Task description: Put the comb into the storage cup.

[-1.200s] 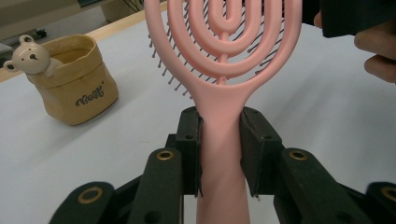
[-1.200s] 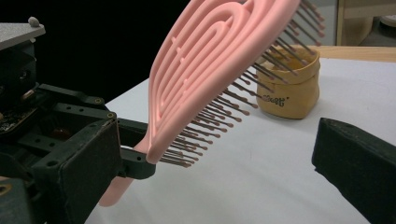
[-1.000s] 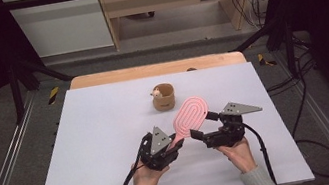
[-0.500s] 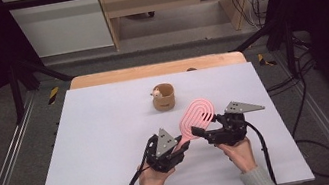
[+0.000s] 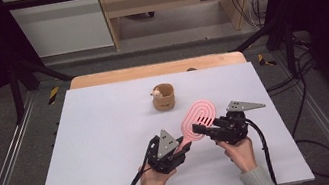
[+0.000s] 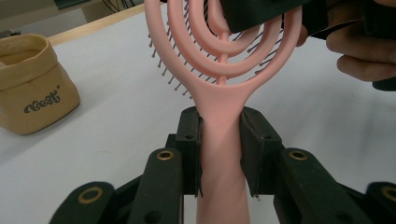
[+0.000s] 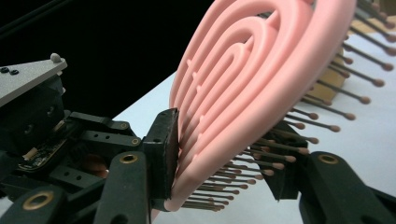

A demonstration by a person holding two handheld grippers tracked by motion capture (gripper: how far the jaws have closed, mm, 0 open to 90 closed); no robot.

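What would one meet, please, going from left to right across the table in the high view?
Left tongs → tan fabric pot → pink hairbrush → right tongs. The brush head and right tongs overlap, so their order is loose.

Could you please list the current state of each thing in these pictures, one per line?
Hairbrush: pink, lifted off the table, held at both ends, bristles facing away from the left gripper's camera.
Left gripper: shut on the hairbrush handle.
Right gripper: shut on the hairbrush head, one jaw on its back, the other among the bristles.
Pouch: upright on the table, open at the top, apart from both grippers.
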